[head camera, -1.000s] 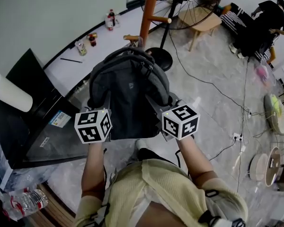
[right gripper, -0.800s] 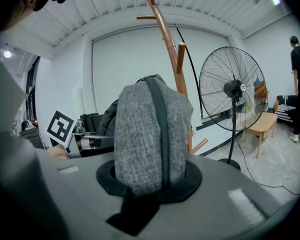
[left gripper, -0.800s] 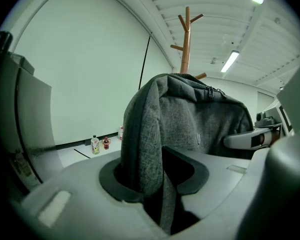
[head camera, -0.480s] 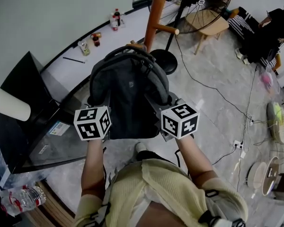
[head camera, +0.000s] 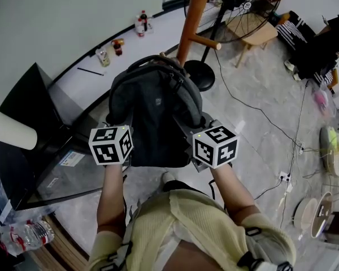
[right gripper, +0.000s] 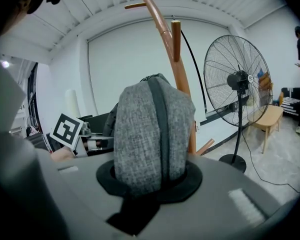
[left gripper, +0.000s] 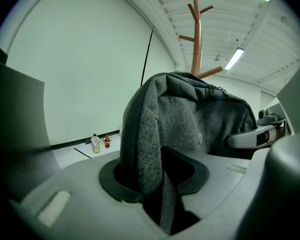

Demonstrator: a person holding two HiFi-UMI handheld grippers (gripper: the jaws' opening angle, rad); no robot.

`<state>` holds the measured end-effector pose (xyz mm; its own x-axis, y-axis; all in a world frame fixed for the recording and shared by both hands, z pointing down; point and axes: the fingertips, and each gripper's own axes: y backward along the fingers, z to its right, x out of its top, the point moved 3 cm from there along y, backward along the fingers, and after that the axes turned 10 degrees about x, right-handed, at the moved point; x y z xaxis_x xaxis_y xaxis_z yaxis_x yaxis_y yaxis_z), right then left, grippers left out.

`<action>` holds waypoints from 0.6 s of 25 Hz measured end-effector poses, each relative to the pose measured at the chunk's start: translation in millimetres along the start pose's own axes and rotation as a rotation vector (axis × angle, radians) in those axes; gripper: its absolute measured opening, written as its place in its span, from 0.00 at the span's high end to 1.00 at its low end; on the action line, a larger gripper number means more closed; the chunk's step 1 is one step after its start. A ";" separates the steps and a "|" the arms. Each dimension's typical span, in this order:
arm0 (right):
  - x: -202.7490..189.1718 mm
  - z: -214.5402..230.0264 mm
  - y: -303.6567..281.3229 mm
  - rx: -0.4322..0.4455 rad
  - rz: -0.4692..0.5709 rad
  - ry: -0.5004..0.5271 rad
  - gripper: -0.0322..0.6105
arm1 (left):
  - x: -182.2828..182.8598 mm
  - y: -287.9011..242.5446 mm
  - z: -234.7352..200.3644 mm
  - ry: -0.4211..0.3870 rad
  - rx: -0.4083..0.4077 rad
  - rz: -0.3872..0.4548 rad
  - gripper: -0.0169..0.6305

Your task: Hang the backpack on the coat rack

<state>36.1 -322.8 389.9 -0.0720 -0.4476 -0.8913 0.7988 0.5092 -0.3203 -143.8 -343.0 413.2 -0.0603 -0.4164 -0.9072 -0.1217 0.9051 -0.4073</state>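
Note:
A grey backpack (head camera: 152,114) hangs in the air between my two grippers, its top handle toward the wooden coat rack (head camera: 193,16). My left gripper (head camera: 117,127) is shut on the pack's left side. In the left gripper view, grey fabric (left gripper: 190,119) fills the jaws (left gripper: 157,179), and the coat rack (left gripper: 196,39) rises behind it. My right gripper (head camera: 199,130) is shut on the pack's right side. Its own view shows a fold of the backpack (right gripper: 150,134) pinched in the gripper (right gripper: 152,184), with the coat rack's pole (right gripper: 177,69) just beyond.
A standing fan (head camera: 231,4) is right of the rack, its round base (head camera: 199,75) on the floor beside the pole. A black glass table (head camera: 39,151) lies at left. Bottles (head camera: 117,47) stand on a white ledge. A wooden stool (head camera: 259,33), floor cables and a person (head camera: 327,44) are at right.
Both grippers have carried the backpack a little closer to the coat rack. The grips look the same.

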 end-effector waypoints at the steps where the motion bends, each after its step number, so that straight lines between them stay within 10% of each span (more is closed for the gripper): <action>1: 0.0 0.5 -0.8 0.002 -0.003 -0.003 0.79 | -0.1 -2.0 -0.3 0.000 -0.002 -0.003 0.77; 15: -8.2 11.3 -12.0 0.014 -0.042 -0.021 0.79 | -10.3 -29.3 -2.2 0.010 -0.032 -0.023 0.75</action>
<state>33.8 -333.5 404.6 -0.0935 -0.4839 -0.8701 0.8037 0.4791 -0.3528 -141.7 -365.4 434.6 -0.0670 -0.4382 -0.8964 -0.1545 0.8921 -0.4246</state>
